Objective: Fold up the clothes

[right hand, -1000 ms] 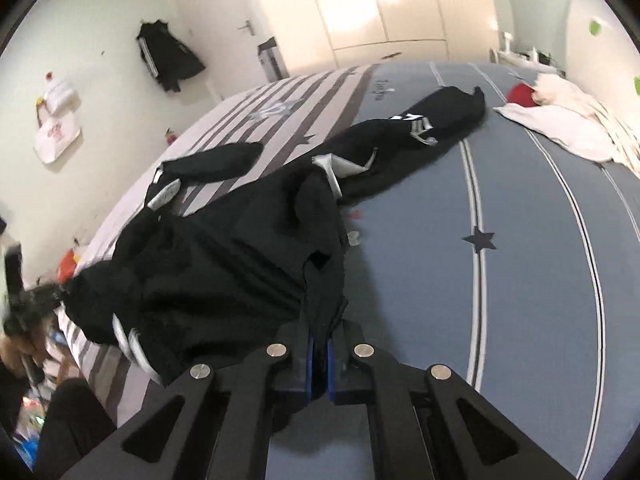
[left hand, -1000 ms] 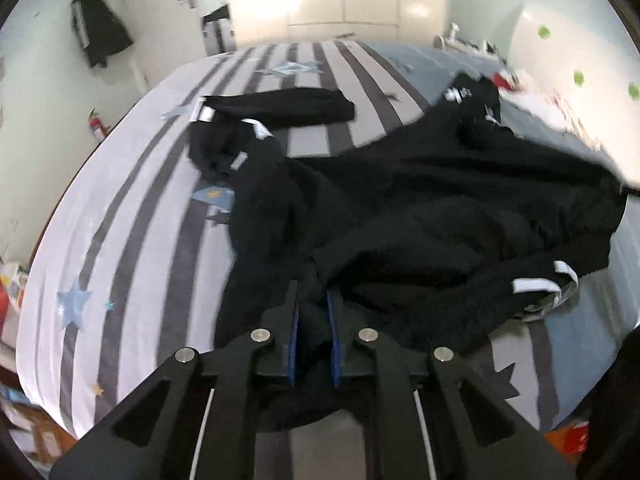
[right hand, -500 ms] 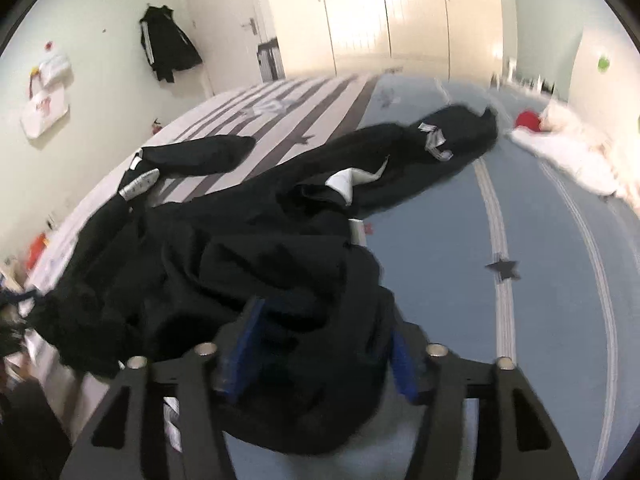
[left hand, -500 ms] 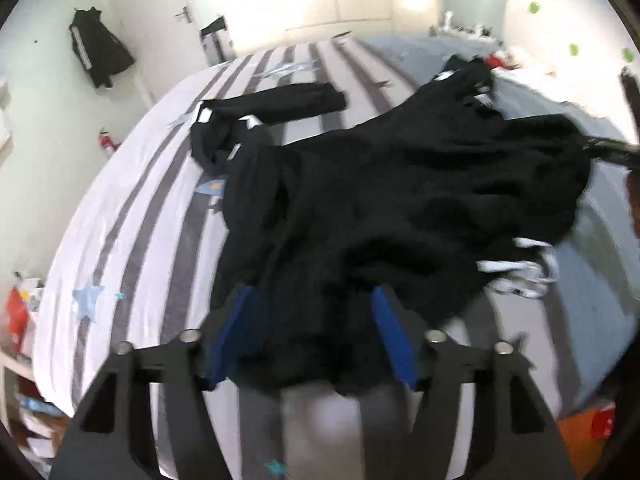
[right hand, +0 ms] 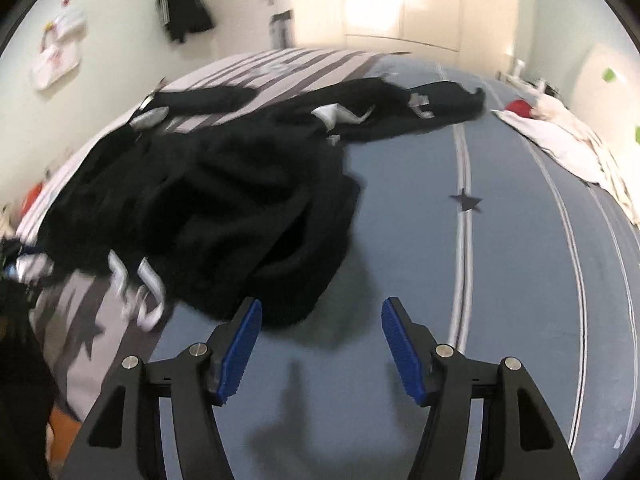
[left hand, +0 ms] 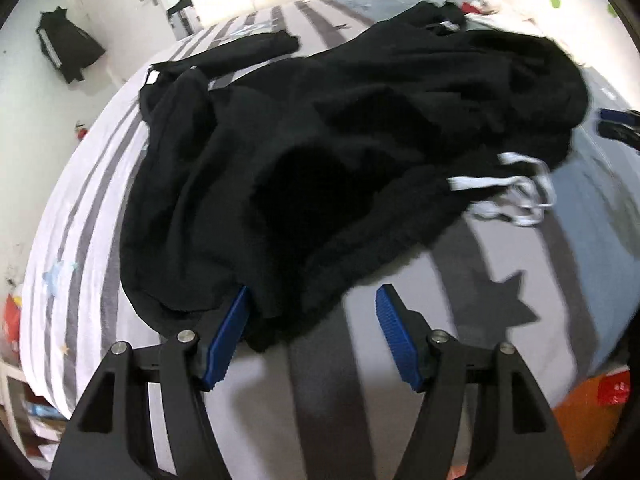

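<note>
- The black garment (left hand: 320,152) is seen spread in a rumpled heap across the bed (left hand: 500,300), over the grey-and-white striped part and onto the blue part (right hand: 520,240)
- The left gripper (left hand: 312,320) is held with its blue pads wide apart; nothing is clamped, though the garment's near hem lies just against the left-hand pad (left hand: 226,340)
- The right gripper (right hand: 320,332) is likewise spread wide and nothing is gripped; the garment's (right hand: 224,208) near edge lies just ahead of its left-hand pad (right hand: 238,354)
- White drawstrings (left hand: 516,196) are seen trailing from the garment's edge onto the striped cover
- One sleeve (right hand: 420,114) is stretched out toward the far side of the bed
- A pale cloth pile (right hand: 560,140) is seen on the blue area, well apart from the garment
- A dark jacket (right hand: 182,4) is hung on the wall beside a door
</note>
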A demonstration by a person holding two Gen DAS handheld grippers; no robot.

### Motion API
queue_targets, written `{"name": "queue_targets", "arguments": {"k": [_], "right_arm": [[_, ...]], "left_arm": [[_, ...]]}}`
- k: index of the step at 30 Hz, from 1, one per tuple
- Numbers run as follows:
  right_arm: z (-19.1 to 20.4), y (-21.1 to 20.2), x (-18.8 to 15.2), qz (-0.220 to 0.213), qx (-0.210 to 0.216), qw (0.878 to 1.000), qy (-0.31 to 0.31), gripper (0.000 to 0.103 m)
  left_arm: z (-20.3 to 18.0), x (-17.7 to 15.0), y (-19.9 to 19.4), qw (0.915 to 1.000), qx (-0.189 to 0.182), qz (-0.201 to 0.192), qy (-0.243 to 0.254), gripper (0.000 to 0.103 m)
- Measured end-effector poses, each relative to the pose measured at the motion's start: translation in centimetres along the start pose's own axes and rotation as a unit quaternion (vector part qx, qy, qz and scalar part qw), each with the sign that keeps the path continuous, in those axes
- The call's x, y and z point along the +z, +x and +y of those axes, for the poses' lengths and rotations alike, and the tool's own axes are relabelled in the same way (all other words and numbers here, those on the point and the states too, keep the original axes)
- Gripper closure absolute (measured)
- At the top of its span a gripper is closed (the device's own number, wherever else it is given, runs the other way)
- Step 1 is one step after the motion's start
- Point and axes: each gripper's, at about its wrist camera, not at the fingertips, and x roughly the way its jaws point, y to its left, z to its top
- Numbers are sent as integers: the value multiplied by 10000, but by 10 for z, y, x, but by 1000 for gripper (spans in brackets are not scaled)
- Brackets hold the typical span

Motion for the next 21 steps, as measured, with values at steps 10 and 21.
{"name": "queue_targets", "arguments": {"k": [10, 21], "right_arm": [[20, 40, -2, 358, 570, 9977, 94, 44], [58, 72, 19, 399, 1775, 9812, 650, 42]], "left_arm": [[61, 16, 7, 9968, 179, -139, -771, 93], [114, 16, -20, 9927, 202, -387, -1125, 94]]}}
